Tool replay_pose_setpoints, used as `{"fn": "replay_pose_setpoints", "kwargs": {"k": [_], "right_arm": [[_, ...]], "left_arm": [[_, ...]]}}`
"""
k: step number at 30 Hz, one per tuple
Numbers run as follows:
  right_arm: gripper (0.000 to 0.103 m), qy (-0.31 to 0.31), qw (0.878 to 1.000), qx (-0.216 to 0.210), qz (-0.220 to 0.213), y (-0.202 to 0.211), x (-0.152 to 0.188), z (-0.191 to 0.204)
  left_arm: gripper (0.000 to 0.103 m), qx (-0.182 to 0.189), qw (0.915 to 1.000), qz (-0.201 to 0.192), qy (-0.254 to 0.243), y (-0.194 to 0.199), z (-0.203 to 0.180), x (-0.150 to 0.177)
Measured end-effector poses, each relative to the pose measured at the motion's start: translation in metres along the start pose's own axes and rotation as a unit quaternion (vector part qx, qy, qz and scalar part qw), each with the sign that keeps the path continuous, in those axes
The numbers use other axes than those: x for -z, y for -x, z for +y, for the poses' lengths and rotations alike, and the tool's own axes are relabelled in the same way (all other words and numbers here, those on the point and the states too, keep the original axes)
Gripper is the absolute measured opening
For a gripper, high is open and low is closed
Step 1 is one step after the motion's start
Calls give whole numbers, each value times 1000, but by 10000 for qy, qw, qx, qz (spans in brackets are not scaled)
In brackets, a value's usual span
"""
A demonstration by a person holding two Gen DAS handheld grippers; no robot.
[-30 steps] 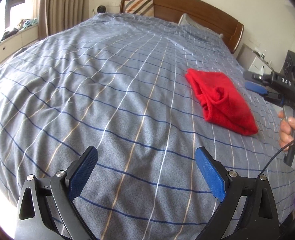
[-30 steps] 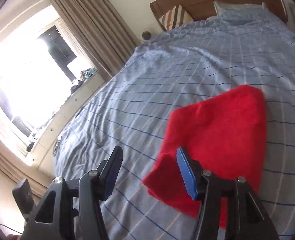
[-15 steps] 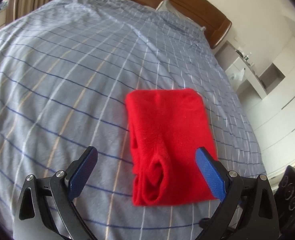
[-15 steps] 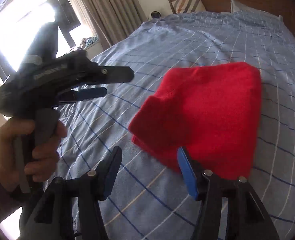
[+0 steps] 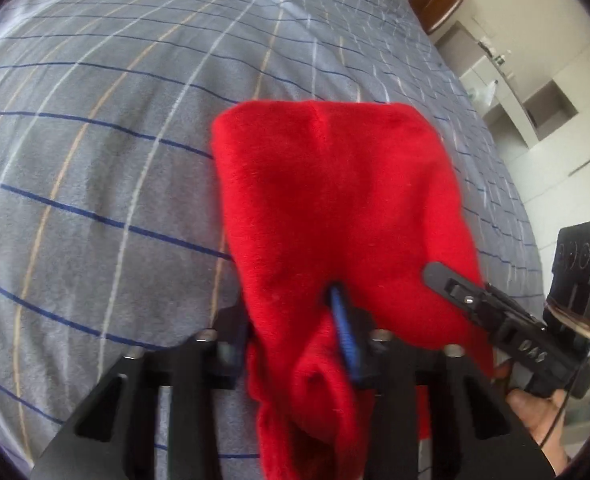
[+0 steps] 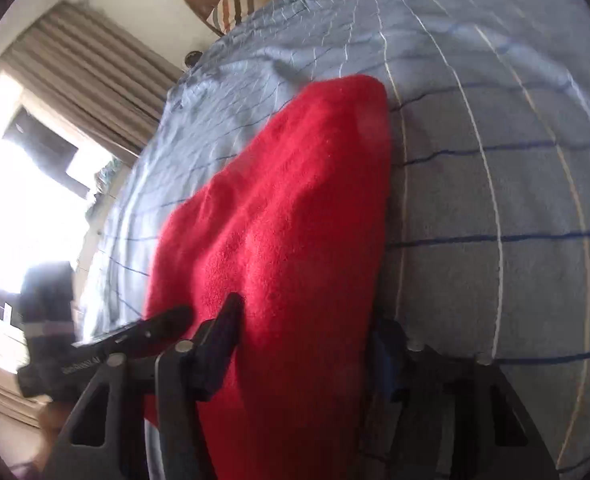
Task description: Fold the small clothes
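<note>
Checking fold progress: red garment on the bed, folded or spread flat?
Folded, roughly. The red garment lies as a compact doubled rectangle on the bedspread, its near end bunched and open.

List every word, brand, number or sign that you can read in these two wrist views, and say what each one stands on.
"DAS": white letters on the black body of the right gripper, seen in the left wrist view.
White lettering on the black body of the left gripper, seen in the right wrist view: too blurred to read.
No print shows on the red garment or the bedspread.
</note>
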State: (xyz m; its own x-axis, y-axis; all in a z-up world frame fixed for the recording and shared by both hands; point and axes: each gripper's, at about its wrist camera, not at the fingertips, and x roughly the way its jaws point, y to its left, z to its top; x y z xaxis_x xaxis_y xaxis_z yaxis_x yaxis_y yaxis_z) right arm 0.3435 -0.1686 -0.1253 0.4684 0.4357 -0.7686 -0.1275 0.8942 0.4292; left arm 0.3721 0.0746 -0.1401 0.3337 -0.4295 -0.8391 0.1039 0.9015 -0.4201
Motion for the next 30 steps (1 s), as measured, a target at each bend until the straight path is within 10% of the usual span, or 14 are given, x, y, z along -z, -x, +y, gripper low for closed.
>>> {"fn": "replay_pose_setpoints", "kwargs": {"k": [3,6,9,12,14,18,21,24,30], "right_arm": [[35,1629,9770,1274,-517,11,11,58],[34,2137,9606,1489,-974,33,14,84],[34,1990,9606,1322,-1422,65,1,88],[38,1512,9726,1089,-1388,68,-19,73],[63,1081,9834,1064,-1000,56,-24,51],[76,616,9837,1508,-763,68,10,14],[89,734,9729,2067,-733,97,42,12],[91,1015,9630,2350,-838,137,73,32],[92,1087,9593,2280,-1262,211,120,77]], "left_arm": [[20,-234,9989,-329,-238,15,-13,0],[20,-222,9956,-773,-485,44,-26,-3],[21,-137,9915,-1109,-669,68,-39,-11],[51,-549,9890,-1051,-880,61,-49,-15],[70,-1112,9840,-990,-981,46,-47,-7],[76,-1833,9647,-1305,-1366,57,-40,37],[100,-2152,9448,-1797,-1696,88,-49,76],[103,-2419,9259,-2208,-1881,121,-65,106],[103,-2575,9262,-2213,-1637,170,-88,152]]}}
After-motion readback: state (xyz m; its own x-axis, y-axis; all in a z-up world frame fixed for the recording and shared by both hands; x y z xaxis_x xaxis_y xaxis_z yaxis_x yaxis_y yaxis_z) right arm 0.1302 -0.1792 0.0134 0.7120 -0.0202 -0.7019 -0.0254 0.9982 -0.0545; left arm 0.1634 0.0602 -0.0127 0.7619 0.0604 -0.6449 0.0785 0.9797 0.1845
